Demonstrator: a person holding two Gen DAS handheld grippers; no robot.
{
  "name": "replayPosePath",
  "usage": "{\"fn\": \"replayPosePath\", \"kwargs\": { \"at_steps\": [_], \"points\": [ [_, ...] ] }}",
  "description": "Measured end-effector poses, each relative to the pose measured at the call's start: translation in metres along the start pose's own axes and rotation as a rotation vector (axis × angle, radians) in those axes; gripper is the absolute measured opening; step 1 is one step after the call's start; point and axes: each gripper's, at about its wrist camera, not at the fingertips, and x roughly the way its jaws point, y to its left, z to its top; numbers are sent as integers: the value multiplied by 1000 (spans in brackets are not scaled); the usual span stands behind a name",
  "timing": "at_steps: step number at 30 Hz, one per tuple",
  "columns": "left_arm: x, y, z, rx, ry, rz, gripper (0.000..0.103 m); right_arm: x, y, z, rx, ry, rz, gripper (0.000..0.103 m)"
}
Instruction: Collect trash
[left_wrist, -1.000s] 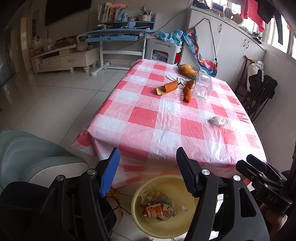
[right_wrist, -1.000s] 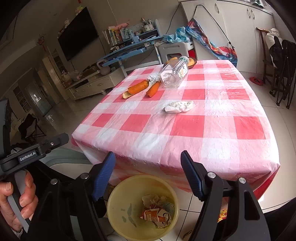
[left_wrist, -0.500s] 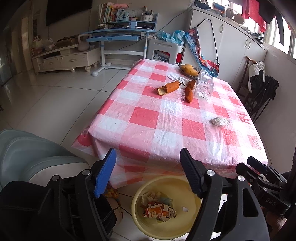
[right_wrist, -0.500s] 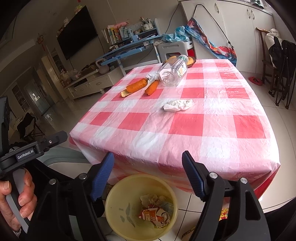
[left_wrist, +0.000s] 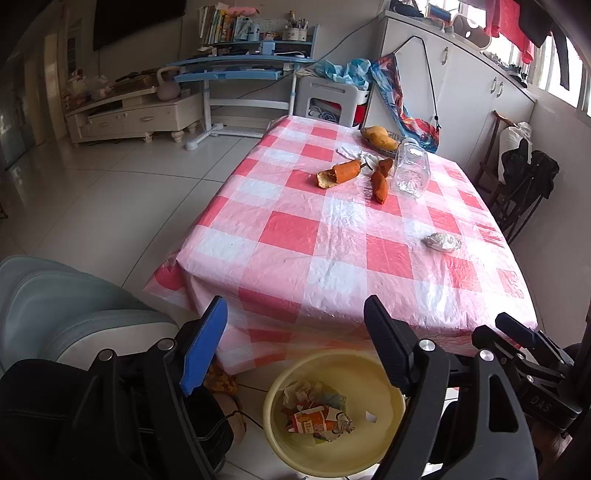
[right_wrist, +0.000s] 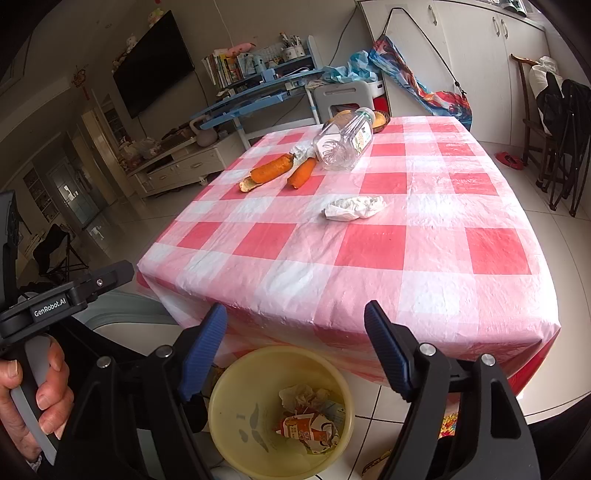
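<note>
Two wrist views, both aimed down past the near edge of the counter (left_wrist: 332, 236). The left gripper (left_wrist: 295, 343) and the right gripper (right_wrist: 295, 347) hang above a yellow bin (right_wrist: 229, 413) on the floor in front of the counter; each has its jaws spread wide with nothing between them, and the left jaws have just been opening further. The bin already holds crumpled paper and a torn printed carton (right_wrist: 306, 428).

Trash not yet collected lies on the checked cloth: a crumpled tissue (right_wrist: 354, 208) nearest the grippers and toward the right side, 2 orange peel-like scraps (right_wrist: 269, 171) farther back, and a clear plastic bottle (right_wrist: 343, 142) on its side just beside them. A second bit of white paper (left_wrist: 349, 150) lies behind the scraps. A dish of yellow fruit (left_wrist: 380, 137) at the far edge is probably not trash.

Step in hand, as judged: the pause between a drop into the bin and the next pick – both grippers empty. The next move likely calls for a reach forward over the counter to the tissue, the closest item, with the jaws lowered around it and closed lightly, since it is soft and flat against the cloth. The bottle may roll when touched.
</note>
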Motion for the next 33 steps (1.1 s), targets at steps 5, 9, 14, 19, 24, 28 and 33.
{"fn": "replayPosePath", "kwargs": {
  "at_steps": [5, 9, 14, 19, 24, 28, 33],
  "points": [
    [1, 0, 0, -2, 1, 1, 74, 1, 0, -1, -2, 2, -1, 74],
    [1, 1, 0, -2, 1, 0, 75, 3, -1, -4, -2, 5, -3, 74],
    [1, 1, 0, -3, 3, 0, 76, 3, -2, -4, -3, 5, -4, 75],
    [2, 1, 0, -5, 4, -1, 76, 3, -1, -3, -2, 5, -4, 75],
    [5, 2, -2, -21, 11, -5, 76, 3, -1, -3, -2, 5, -4, 75],
    [5, 2, -2, -24, 12, -5, 76, 3, -1, -3, -3, 6, -5, 75],
    [3, 5, -1, -42, 7, -11, 76, 3, -1, -5, -4, 6, -6, 75]
  ]
}}
